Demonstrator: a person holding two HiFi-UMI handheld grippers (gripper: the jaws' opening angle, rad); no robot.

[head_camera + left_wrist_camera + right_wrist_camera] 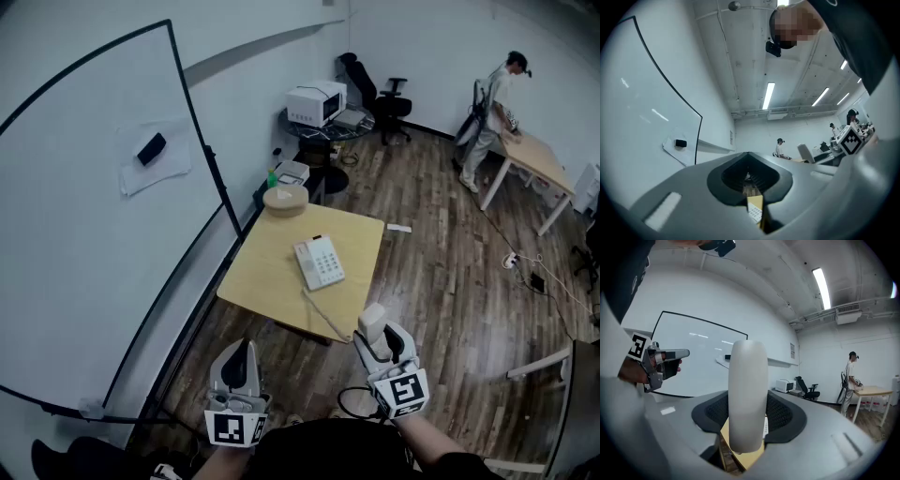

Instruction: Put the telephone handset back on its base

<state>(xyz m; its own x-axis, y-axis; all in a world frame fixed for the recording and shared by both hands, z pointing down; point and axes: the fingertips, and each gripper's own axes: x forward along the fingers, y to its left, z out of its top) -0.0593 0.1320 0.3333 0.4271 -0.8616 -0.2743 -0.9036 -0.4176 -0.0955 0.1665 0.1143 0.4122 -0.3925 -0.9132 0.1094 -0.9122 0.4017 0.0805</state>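
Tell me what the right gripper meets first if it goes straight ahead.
Likely the table near its front edge, by the cord, short of the phone base; depth is unclear.

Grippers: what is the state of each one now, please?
Left gripper: closed, holding nothing.
Right gripper: closed on the telephone handset.

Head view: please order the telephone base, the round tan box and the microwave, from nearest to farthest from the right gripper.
1. Telephone base, middle of the yellow table.
2. Round tan box, table's far corner.
3. Microwave, far back, beside the black office chair.
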